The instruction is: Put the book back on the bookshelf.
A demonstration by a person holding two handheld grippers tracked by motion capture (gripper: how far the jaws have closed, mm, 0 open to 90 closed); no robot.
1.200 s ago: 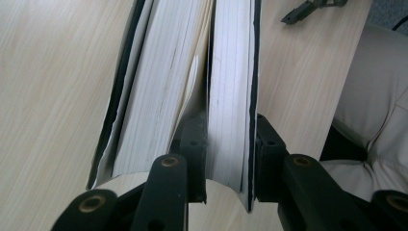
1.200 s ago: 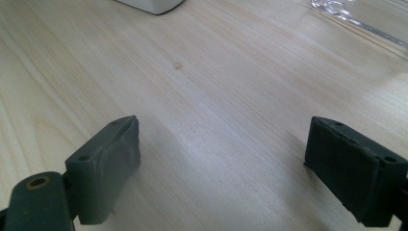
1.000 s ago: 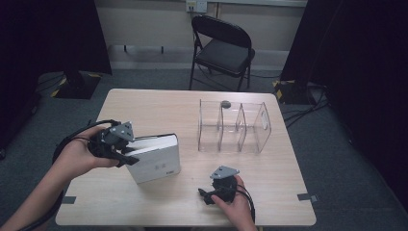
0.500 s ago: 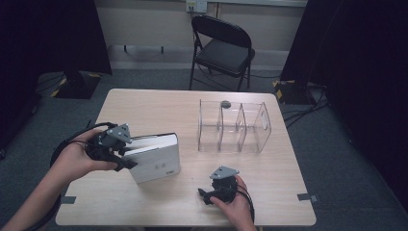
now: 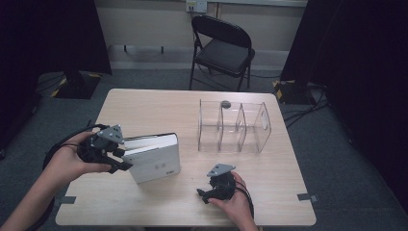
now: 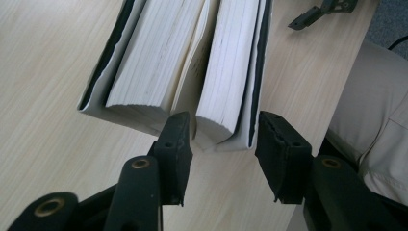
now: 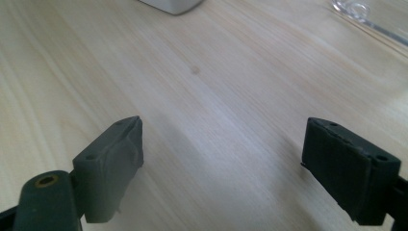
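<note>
High view: book [image 5: 155, 156] barely shifted; left gripper [image 5: 117, 159] jaws straddle its edge, right gripper [image 5: 211, 191] wide.

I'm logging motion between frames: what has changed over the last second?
Little has changed. The left gripper has edged slightly toward the person with the white book, its jaws astride part of the book's page block and cover. The right gripper stays open near the table's front edge, and the clear divider rack has not moved.

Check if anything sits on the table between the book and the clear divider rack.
Nothing visible does. The book is at the left gripper, and only bare table lies between it and the clear divider rack.
</note>
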